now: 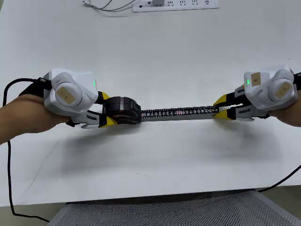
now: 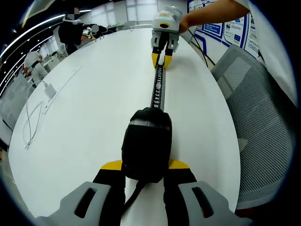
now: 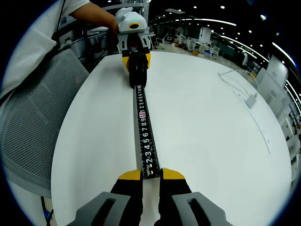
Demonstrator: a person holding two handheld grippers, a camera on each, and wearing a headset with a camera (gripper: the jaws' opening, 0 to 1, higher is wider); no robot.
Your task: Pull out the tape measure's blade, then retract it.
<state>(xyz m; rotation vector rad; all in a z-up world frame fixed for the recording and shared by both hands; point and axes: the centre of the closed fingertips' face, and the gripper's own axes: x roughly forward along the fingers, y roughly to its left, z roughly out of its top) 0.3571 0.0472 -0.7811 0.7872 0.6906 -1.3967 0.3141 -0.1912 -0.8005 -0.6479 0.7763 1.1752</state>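
A black tape measure case rests on the white table, and my left gripper is shut on it from the left. In the left gripper view the case sits between the yellow-tipped jaws. The dark blade with white numbers runs rightward out of the case. My right gripper is shut on the blade's end. In the right gripper view the blade stretches straight away from my right gripper to the case.
A white power strip with a cable lies at the table's far edge. A grey mesh chair stands at the near edge. Black cables hang off the table's left and right sides.
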